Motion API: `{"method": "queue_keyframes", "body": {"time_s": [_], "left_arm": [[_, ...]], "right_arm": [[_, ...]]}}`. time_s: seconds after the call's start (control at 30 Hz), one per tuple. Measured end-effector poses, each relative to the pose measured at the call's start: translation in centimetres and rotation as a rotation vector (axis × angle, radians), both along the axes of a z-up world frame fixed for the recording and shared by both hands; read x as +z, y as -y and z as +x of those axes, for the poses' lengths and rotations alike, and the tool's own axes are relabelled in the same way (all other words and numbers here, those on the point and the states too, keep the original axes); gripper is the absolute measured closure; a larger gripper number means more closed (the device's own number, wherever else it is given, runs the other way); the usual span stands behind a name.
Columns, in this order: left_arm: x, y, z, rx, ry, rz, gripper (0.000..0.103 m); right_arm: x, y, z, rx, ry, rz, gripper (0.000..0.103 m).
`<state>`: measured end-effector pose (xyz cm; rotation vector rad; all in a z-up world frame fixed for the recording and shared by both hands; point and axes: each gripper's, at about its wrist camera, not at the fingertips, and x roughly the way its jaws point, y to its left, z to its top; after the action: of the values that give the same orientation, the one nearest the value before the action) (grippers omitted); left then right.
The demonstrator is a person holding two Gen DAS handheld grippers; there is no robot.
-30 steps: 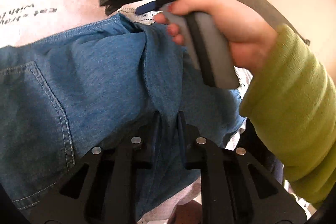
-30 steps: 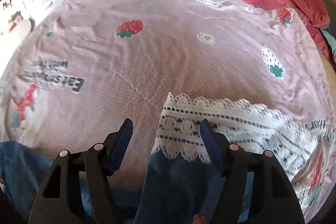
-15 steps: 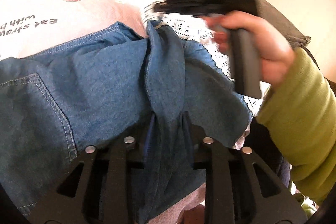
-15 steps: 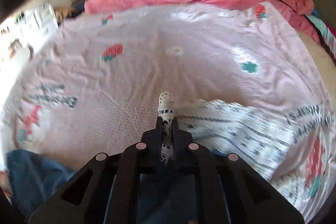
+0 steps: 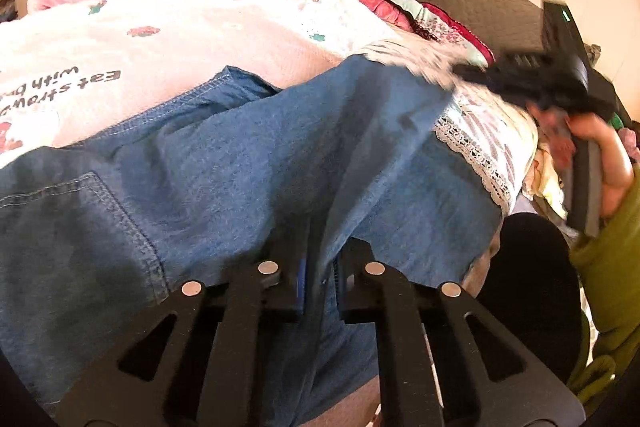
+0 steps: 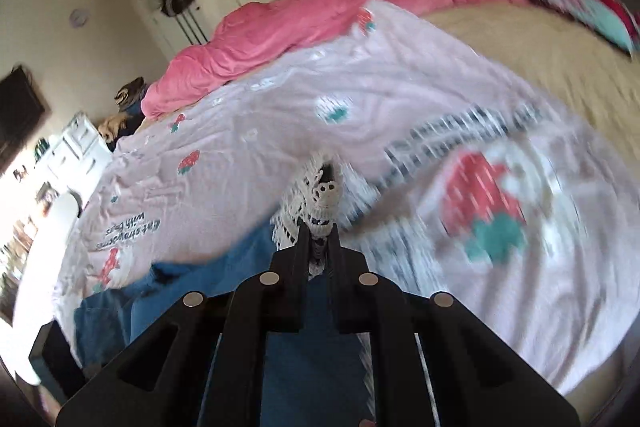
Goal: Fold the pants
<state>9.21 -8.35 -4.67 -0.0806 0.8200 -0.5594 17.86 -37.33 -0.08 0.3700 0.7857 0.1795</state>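
Open bedspread beyond pants

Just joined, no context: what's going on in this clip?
A person is folding denim pants on a bed with a strawberry-print blanket, a gripper in each hand. The left gripper is shut on a denim fold near the pocket. The right gripper is shut on the lace-trimmed hem, lifted off the blanket.

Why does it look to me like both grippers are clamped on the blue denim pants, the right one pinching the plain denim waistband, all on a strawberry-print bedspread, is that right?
Nearly. The right gripper is shut on the white lace hem, not a plain waistband; the right wrist view shows lace poking out between its fingers. The left gripper does clamp a fold of the pants, on the strawberry bedspread.
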Motion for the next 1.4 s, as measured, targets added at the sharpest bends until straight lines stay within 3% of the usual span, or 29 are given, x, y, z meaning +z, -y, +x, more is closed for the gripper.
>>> {"method": "queue_keyframes", "body": {"time_s": [0.23, 0.53, 0.67, 0.93, 1.33, 1.4], "left_arm": [[0.4, -0.2, -1.3, -0.006, 0.035, 0.048, 0.098], [1.2, 0.4, -2.1, -0.030, 0.062, 0.061, 0.099], [1.3, 0.2, -2.1, -0.029, 0.055, 0.060, 0.102], [2.5, -2.0, -3.7, -0.026, 0.044, 0.020, 0.103], [1.5, -0.9, -4.9, -0.063, 0.046, 0.117, 0.101], [1.3, -0.7, -4.8, -0.061, 0.048, 0.134, 0.093]], "right_arm": [[-2.7, 2.9, -5.7, -0.007, -0.064, 0.078, 0.095], [-4.7, 3.5, -5.9, 0.003, -0.101, 0.156, 0.086], [-5.0, 5.2, -6.3, -0.035, -0.102, 0.210, 0.091], [-3.5, 5.7, -9.7, 0.012, -0.104, 0.215, 0.093], [-5.2, 8.3, -13.1, -0.042, -0.173, 0.220, 0.090], [-5.0, 8.3, -13.3, -0.029, -0.160, 0.224, 0.083]]}}
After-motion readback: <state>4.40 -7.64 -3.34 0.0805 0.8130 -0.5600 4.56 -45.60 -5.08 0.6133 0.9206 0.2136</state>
